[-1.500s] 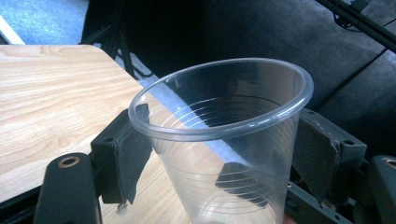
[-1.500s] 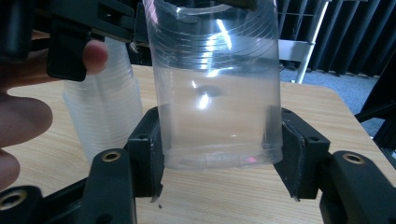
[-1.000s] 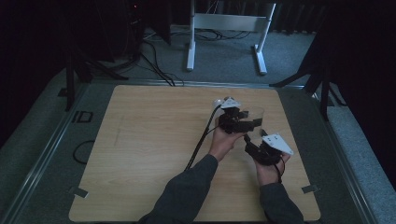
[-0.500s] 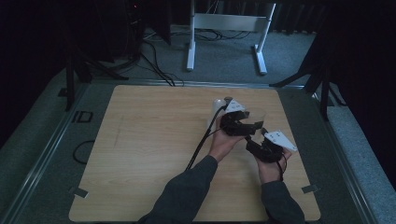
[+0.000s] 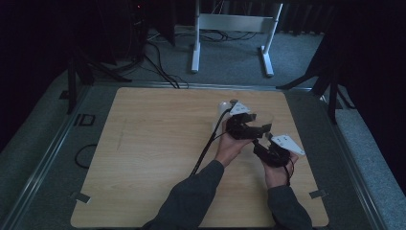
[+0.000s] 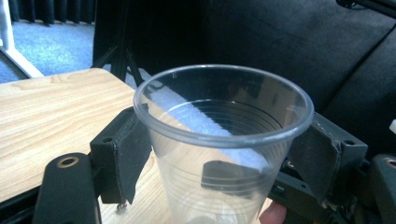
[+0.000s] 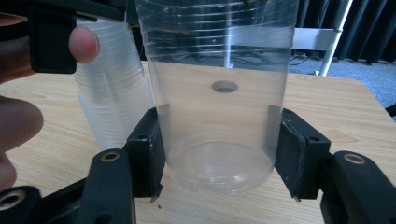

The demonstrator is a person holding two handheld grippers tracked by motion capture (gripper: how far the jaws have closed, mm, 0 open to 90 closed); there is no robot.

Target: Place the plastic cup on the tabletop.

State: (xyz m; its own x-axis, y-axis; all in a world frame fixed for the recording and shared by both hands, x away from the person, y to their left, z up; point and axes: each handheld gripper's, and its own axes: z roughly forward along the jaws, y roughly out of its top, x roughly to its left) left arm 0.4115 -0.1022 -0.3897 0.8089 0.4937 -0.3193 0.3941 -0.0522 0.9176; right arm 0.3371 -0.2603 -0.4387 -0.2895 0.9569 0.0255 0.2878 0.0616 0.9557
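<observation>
Working over the wooden table (image 5: 143, 158), far right part, I see both hands close together. My left gripper (image 6: 219, 154) has its jaws pressed on a clear plastic cup (image 6: 224, 140) near the rim, cup lifted. My right gripper (image 7: 219, 163) has its jaws on the same cup's base, touching both sides. Stack of clear cups (image 7: 112, 102) stands just beside it on the table.

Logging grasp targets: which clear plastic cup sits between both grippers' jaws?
The single clear cup in front, apart from the nested cup stack behind it, which no jaws flank.
</observation>
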